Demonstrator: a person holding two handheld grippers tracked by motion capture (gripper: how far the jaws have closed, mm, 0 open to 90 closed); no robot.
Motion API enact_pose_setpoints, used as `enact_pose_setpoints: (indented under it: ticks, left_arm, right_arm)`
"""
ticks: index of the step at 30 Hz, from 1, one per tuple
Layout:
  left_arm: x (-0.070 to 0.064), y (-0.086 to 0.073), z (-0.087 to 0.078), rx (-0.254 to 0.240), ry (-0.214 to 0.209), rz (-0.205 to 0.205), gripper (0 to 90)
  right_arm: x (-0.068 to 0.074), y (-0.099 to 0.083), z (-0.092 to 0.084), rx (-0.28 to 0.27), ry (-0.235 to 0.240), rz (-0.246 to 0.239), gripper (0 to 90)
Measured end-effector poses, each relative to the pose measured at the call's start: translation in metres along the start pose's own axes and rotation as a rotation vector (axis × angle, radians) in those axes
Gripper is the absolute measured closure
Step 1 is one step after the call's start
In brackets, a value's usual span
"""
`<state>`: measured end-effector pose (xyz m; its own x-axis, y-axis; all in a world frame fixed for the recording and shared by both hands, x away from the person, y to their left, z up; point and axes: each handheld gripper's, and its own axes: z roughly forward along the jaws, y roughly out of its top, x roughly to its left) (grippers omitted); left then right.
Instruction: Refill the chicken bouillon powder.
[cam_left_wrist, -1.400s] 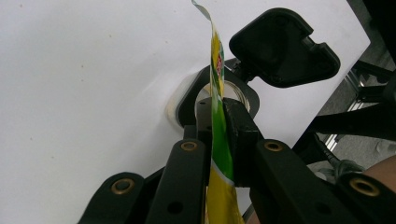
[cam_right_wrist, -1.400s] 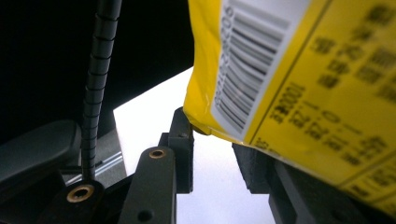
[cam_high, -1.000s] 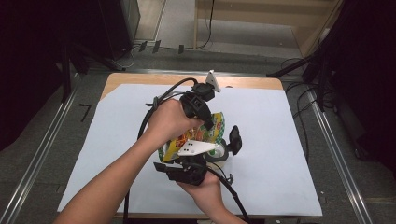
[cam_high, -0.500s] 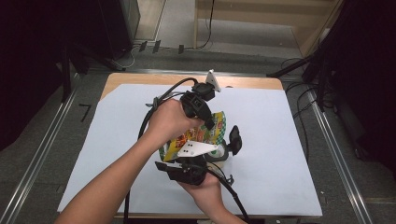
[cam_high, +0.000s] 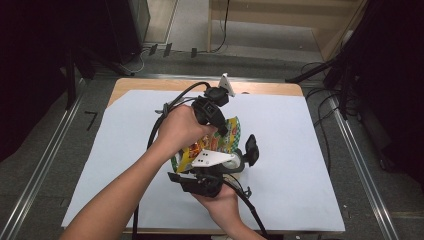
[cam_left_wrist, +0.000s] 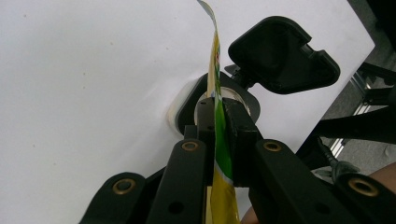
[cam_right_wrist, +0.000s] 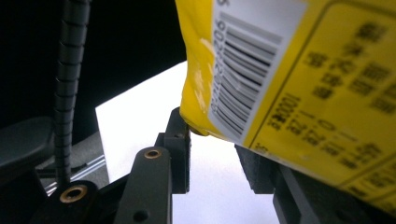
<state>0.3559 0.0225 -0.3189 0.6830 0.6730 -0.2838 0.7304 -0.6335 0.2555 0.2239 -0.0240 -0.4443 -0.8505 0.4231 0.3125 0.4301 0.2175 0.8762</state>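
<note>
A: Well, the left claw (cam_left_wrist: 219, 116) is clamped tight on the edge of the yellow-and-green snack bag (cam_left_wrist: 218, 154), with the bag's film pinched flat between the pads.

B: And the right claw (cam_right_wrist: 212, 154)? Its jaws stand apart, the bag's barcode corner (cam_right_wrist: 243, 79) hanging between them; whether the pads press on it, one cannot tell.

A: In the high view the bag (cam_high: 227, 132) is held up off the counter (cam_high: 300, 150), between both hands, near the middle.

B: There is a pale round container (cam_left_wrist: 180, 105) sitting on the white sheet below the bag, and a black lid-like piece (cam_left_wrist: 282, 56) beside it.

A: As a judgement: the bag is lifted and secured, but opening or emptying it looks not yet done.

B: The counter is a wooden top under white paper; around it, grey floor, metal rails, cables, dark surroundings.
</note>
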Motion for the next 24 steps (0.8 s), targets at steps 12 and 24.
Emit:
enact_pose_setpoints:
  ticks: [12, 24]
  left_arm:
    - [0.0036, 0.0003, 0.0016, 0.01, -0.013, -0.009, 86.6]
    - [0.0017, 0.0009, 0.0032, 0.025, -0.019, -0.012, 86.0]
  right_arm:
    - [0.0027, 0.003, -0.0019, -0.002, 0.013, 0.009, 68.5]
    - [0.0027, 0.004, -0.0017, -0.007, 0.008, 0.024, 68.6]
